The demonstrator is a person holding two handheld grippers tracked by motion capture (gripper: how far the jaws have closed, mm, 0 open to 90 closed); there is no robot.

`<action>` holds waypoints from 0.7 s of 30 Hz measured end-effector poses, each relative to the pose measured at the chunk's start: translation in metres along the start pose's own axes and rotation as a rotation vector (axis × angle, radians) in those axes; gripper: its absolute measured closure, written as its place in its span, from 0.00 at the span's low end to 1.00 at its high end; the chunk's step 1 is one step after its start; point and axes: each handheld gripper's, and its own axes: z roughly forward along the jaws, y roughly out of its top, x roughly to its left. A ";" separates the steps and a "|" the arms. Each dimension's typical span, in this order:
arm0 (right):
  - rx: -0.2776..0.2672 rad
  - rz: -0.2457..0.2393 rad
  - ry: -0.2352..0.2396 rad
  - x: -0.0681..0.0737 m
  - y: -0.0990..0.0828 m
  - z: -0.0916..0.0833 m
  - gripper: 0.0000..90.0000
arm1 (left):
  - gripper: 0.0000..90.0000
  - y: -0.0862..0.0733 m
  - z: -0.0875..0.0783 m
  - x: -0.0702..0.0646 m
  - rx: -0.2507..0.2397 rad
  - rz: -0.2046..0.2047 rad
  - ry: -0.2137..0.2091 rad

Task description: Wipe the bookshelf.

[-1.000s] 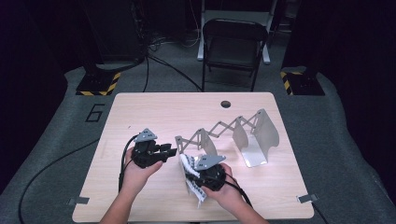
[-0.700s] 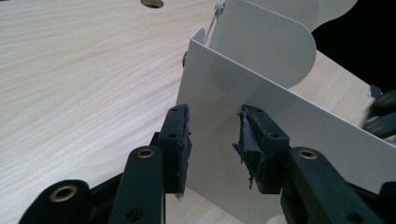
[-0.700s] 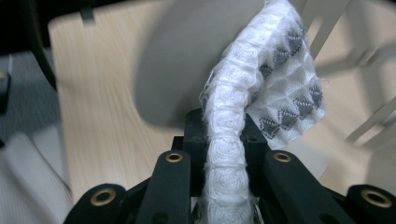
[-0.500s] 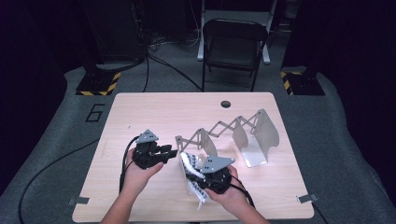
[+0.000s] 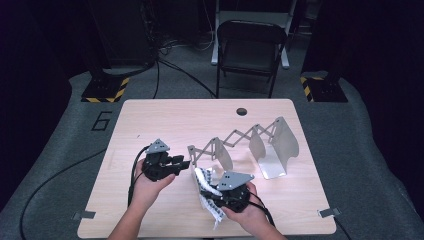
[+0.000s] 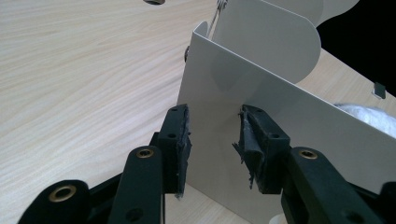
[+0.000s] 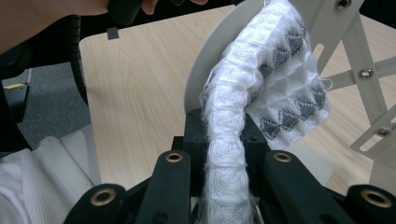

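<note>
Over on the left, left claw (image 5: 181, 163) hovering with jaws apart, pads either side of nothing, facing the near panel of the white sheet-metal expanding rack (image 6: 261, 88) that stands just ahead of it on the pale wooden bench (image 5: 165, 125). No contact between pads and panel to be made out in the left gripper view.

Moving right: right claw (image 7: 224, 144) clamped tight on a folded white knitted cloth with grey diamond pattern (image 7: 275, 74), the roll rising straight out between the jaws and draping over against a rounded rack divider just beyond. From above, right claw (image 5: 205, 186) sitting close beside the left one, cloth (image 5: 204, 179) pointing at the nearest slot of the rack (image 5: 272, 142).

Risks from here, as a judgement: soft cloth likely to sag or unfold before reaching the slot, catching on a divider edge. Light scissor-linked rack apt to slide or fold under a push from the cloth, with the left claw not gripping it. Loose end below the right claw could drag on the bench.
</note>
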 end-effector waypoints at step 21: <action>0.029 -0.025 0.001 0.006 -0.006 0.005 0.87 | 0.69 0.000 0.000 0.000 0.003 -0.001 -0.003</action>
